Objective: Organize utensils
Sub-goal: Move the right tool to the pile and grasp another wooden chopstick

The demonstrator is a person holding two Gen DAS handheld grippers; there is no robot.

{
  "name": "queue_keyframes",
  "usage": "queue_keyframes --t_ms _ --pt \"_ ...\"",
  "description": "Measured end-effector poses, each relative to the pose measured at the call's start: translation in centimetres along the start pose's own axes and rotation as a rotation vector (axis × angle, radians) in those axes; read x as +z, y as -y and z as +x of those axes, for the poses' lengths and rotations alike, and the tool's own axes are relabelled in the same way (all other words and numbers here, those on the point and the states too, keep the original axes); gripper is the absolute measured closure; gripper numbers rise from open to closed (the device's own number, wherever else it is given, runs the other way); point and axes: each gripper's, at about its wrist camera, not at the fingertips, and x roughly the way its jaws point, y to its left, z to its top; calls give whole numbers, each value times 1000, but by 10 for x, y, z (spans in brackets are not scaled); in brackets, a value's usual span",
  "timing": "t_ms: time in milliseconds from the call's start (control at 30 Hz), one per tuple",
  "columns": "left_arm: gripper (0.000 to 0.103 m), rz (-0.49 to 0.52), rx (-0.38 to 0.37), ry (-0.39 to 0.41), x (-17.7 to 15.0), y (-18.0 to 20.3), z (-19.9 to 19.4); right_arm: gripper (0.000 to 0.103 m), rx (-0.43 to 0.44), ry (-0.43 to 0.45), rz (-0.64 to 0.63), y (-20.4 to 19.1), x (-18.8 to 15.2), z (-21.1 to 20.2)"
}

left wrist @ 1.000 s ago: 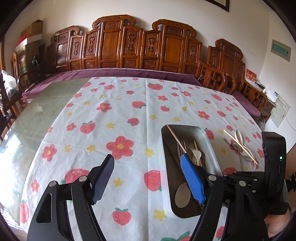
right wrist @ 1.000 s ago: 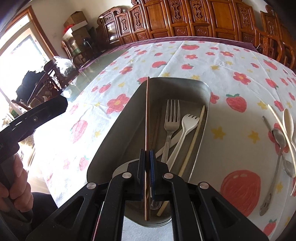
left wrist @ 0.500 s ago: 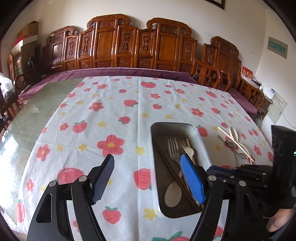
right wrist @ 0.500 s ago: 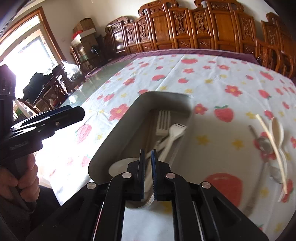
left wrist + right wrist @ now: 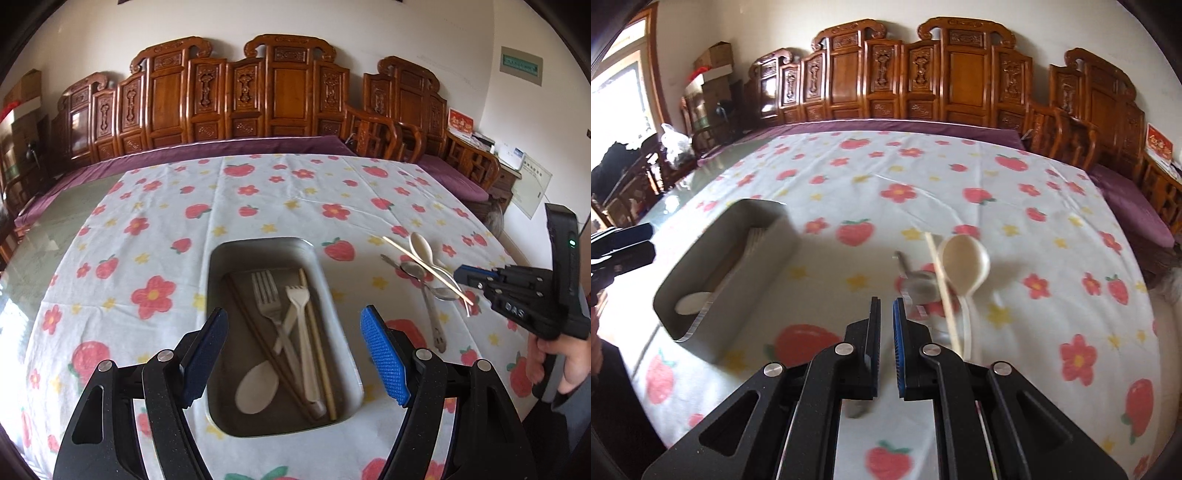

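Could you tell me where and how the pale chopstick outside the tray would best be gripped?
Probably its near end, coming from above with the right gripper. The pale chopstick lies propped across the cream spoon and metal spoons, so that end seems lifted off the tablecloth.

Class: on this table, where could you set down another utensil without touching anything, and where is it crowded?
Free: the tablecloth between the tray and the far purple edge, and the patch left of the tray. Crowded: inside the tray, and to its right, where a cream spoon, chopstick and metal spoons overlap.
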Motion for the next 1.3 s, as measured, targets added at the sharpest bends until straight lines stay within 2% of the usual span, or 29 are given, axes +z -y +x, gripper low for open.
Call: queue_keyframes --t_ms 167,300,633,833,1000,1033,1067,1300 --pt "32 34 -13 -27 -4 20 10 93 -22 -36 30 33 -2 32" --pt "32 52 -14 -51 -7 29 19 93 -20 -47 26 35 1 46" --pt "32 84 -68 -99 -9 54 36 89 16 -73 57 43 2 55" --pt "32 120 -63 -106 -7 67 40 89 25 -115 63 48 -2 65" --pt "32 116 -72 -102 1 75 48 90 39 -117 63 48 -3 65" --pt "32 120 -71 -105 3 78 50 90 39 -117 64 48 -3 65" --pt "32 124 -71 -108 4 80 52 96 47 -120 67 48 -3 65" --pt "32 154 -67 -136 8 98 71 97 122 -86 87 50 -1 54"
